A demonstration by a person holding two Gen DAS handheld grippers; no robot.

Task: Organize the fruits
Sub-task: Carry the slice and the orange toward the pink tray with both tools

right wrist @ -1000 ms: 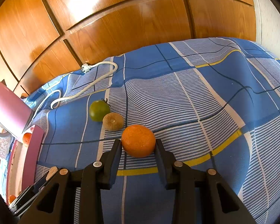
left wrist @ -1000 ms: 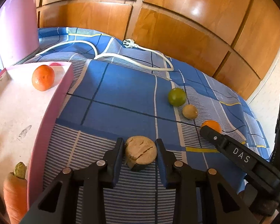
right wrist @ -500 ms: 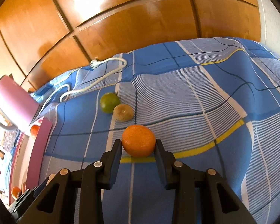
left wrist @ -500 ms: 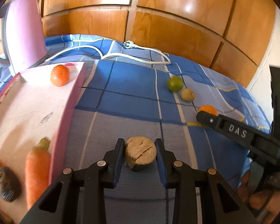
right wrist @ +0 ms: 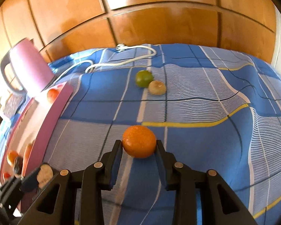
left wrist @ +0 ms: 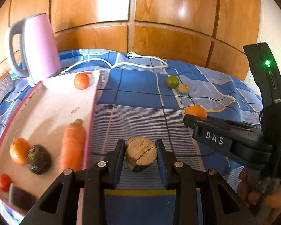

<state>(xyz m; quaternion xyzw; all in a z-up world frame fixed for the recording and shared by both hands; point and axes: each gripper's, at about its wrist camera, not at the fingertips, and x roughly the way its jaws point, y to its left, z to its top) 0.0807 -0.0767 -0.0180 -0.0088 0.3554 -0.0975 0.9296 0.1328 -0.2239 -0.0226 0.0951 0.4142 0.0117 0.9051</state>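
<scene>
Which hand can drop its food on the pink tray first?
Probably the left. The left gripper, holding the brown cracked round thing, is right beside the pink tray. The right gripper holds the orange farther out over the bedspread.

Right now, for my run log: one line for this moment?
left tool: grips brown fruit | right tool: grips orange | pink tray: partly filled

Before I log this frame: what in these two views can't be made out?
- Dark block at the tray's near corner, left wrist view: blurred and cut by the frame edge; identity unclear.
- Tray contents, right wrist view: hidden behind the tray's pink wall and blurred.
- Cut brown fruit in the left gripper: underside hidden.
</scene>
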